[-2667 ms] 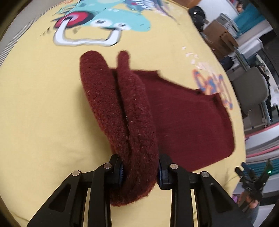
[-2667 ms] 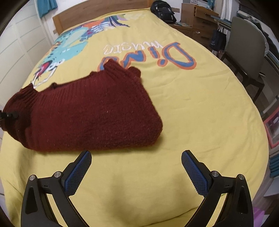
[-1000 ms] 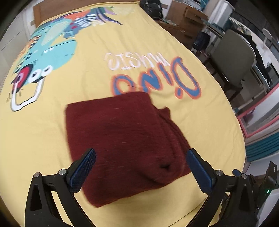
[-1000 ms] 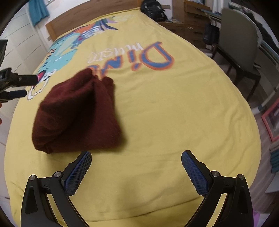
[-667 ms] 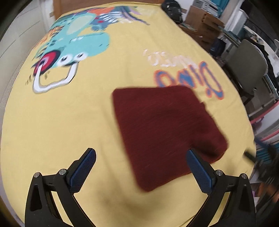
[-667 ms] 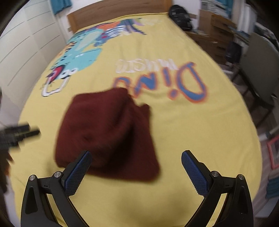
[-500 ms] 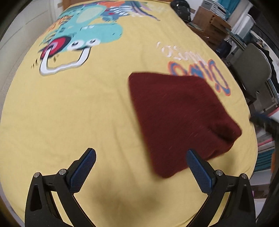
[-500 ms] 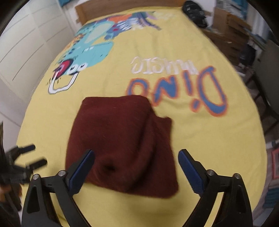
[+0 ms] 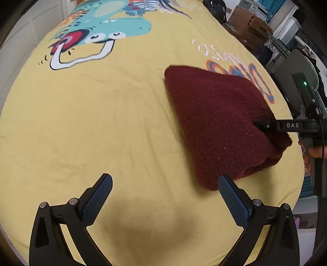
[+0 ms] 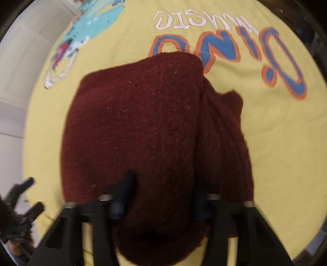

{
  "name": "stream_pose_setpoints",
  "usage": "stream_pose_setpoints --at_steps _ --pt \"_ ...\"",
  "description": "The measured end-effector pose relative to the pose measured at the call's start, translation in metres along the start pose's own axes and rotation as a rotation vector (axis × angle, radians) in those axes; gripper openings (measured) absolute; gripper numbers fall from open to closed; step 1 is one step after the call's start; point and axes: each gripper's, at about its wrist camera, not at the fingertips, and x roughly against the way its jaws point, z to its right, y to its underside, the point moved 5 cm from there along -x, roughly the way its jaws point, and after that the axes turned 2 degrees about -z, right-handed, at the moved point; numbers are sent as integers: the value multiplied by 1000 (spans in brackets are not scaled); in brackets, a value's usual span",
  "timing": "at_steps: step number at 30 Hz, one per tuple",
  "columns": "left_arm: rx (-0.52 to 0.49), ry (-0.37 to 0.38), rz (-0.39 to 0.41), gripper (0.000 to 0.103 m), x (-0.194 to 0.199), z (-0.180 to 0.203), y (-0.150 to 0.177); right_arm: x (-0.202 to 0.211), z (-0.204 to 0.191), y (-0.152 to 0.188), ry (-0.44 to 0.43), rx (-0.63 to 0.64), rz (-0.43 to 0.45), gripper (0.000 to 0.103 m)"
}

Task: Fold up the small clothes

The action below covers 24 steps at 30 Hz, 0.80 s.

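Note:
A folded dark red knitted garment [image 9: 220, 126] lies on the yellow printed bedspread [image 9: 102, 122]. My left gripper [image 9: 163, 196] is open and empty, above the bedspread, just left of the garment's near corner. My right gripper [image 10: 161, 194] has its fingers closed in on the near edge of the garment [image 10: 143, 126], with a thick fold of fabric between them. In the left wrist view the right gripper [image 9: 263, 125] reaches in from the right onto the garment's right end.
The bedspread carries a dinosaur print [image 9: 106, 30] and blue-orange lettering [image 10: 235, 47]. A grey chair [image 9: 294, 71], boxes and a black bag [image 9: 214, 8] stand beyond the bed's right and far sides. White wardrobe panels [image 10: 12, 102] are at the left.
My left gripper let go of the garment and drew back to its left side. My right gripper moved in over the garment's near edge and closed on it.

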Motion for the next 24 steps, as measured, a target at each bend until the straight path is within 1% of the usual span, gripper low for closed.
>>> stream_pose_setpoints --at_steps 1,3,6,9,12,14,19,22,23,24 --pt "-1 -3 -3 102 -1 0 1 7 3 1 -4 -5 39 30" --pt "-5 -6 -5 102 -3 2 2 20 5 5 -9 6 87 24" --pt "-22 -15 0 102 -4 7 1 40 7 10 -5 31 144 21" --pt "-39 -9 3 102 -2 16 0 57 15 19 10 40 182 21" --pt "-54 -16 7 102 -3 24 -1 66 27 32 48 47 199 21" --pt "-60 -7 6 102 -4 30 -3 70 45 46 77 38 199 21" --pt "-89 0 -5 102 -9 43 0 53 82 64 155 -3 165 21" --pt "-94 -6 -9 102 -12 46 2 40 93 70 98 -57 162 23" --pt "-93 -9 -9 102 -13 47 3 39 95 71 88 -73 169 26" --pt "-93 -7 -11 102 -14 47 3 38 95 71 84 -82 174 32"
